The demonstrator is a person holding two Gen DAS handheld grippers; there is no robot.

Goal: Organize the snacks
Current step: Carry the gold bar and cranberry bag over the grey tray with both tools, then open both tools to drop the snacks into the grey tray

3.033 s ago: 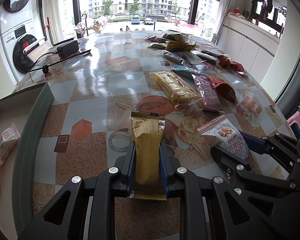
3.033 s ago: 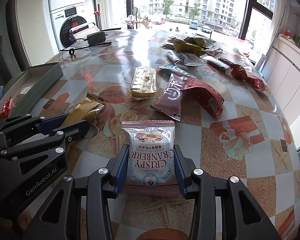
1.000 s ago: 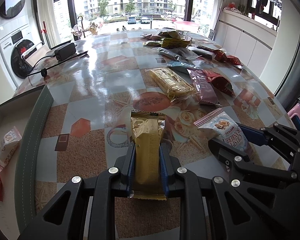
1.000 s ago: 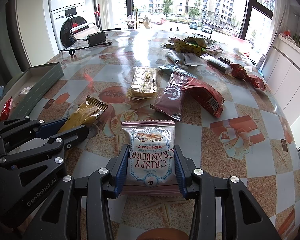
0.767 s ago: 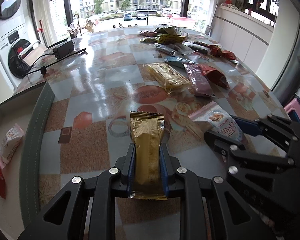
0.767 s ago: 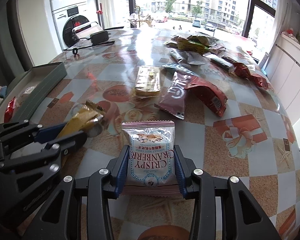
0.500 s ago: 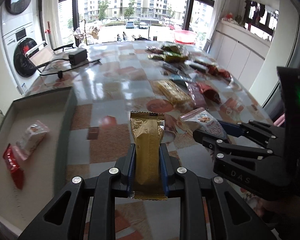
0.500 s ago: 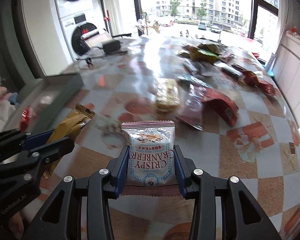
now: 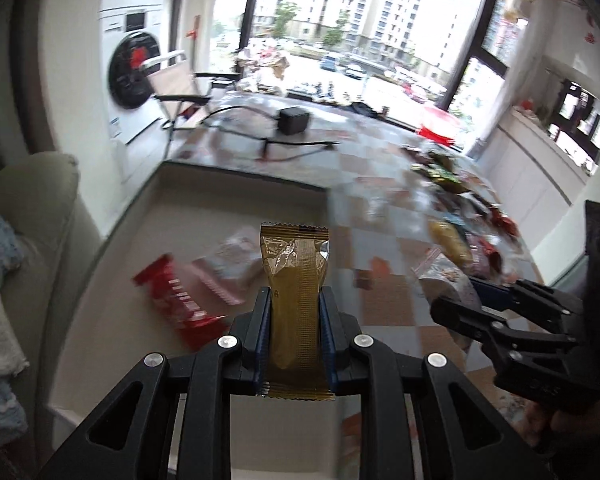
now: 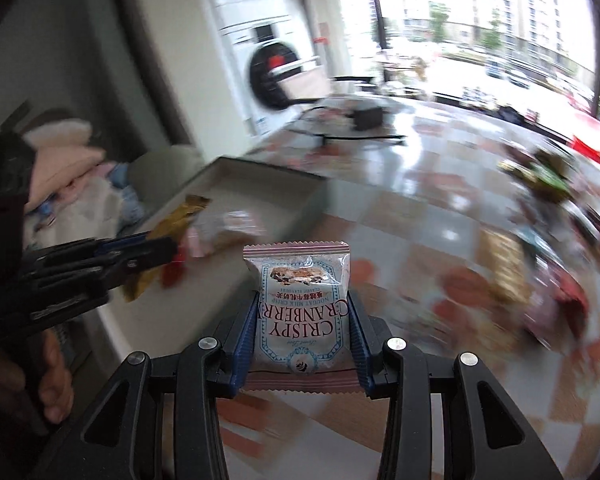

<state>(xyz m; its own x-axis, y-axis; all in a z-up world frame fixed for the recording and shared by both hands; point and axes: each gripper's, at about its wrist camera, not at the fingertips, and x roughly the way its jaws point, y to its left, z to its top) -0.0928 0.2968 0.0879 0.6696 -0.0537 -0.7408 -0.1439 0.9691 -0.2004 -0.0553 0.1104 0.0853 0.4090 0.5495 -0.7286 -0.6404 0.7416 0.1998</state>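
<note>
You hold the gold bar (image 9: 296, 300) clamped in your left gripper (image 9: 295, 320) and the cranberry pack (image 10: 302, 308) clamped in your right gripper (image 10: 302, 340), both over the tray (image 9: 236, 184), evidently for depositing.

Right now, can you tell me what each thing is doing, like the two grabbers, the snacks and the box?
left gripper: shut on the gold snack bar.
gold snack bar: sealed, held above the box.
right gripper: shut on the cranberry packet.
cranberry packet: sealed, held up near the box.
box: open on top, two snacks inside.
red packet: lying in the box.
pale packet: lying in the box, blurred.
</note>
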